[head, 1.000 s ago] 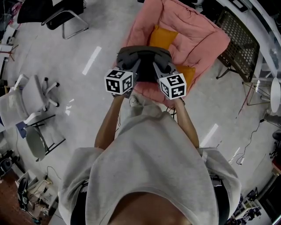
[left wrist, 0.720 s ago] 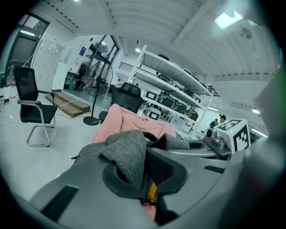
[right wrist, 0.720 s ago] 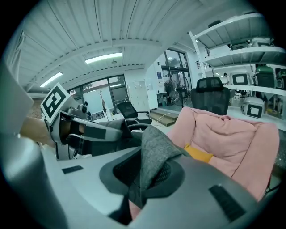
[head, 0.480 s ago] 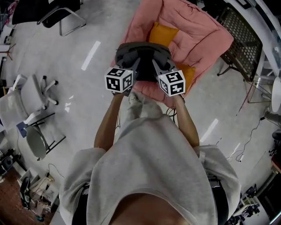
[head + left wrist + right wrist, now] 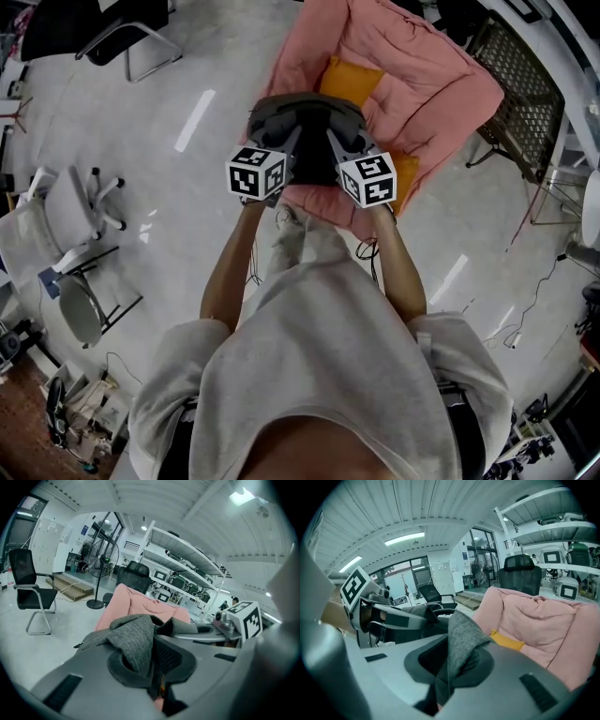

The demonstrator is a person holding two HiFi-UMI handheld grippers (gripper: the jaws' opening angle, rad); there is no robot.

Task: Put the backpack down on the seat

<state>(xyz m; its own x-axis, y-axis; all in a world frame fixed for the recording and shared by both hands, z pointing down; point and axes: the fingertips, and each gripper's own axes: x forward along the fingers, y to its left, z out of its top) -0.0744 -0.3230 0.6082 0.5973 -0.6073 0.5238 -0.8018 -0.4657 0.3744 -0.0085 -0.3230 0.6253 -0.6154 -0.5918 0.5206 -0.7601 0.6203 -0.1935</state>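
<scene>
A dark grey backpack (image 5: 305, 122) hangs over the front edge of the pink padded seat (image 5: 412, 66), held up at its top from both sides. My left gripper (image 5: 287, 142) is shut on a fold of the backpack's grey fabric (image 5: 136, 641), which is pinched between the jaws of that gripper (image 5: 152, 670). My right gripper (image 5: 332, 142) is likewise shut on a grey fabric fold (image 5: 461, 637), which sticks up out of its jaws (image 5: 449, 672). An orange cushion (image 5: 351, 80) lies on the seat behind the backpack. The pink seat (image 5: 539, 620) fills the right of the right gripper view.
A black cantilever chair (image 5: 103, 33) stands at the far left, a white office chair (image 5: 66, 220) at the left. A dark mesh chair (image 5: 516, 89) stands right of the seat. Cables lie on the floor at the right. Shelving (image 5: 187, 571) and a standing fan (image 5: 105, 559) are behind.
The grippers and the backpack stay over the seat's front edge, nearly where they were. Only the view has shifted slightly.
</scene>
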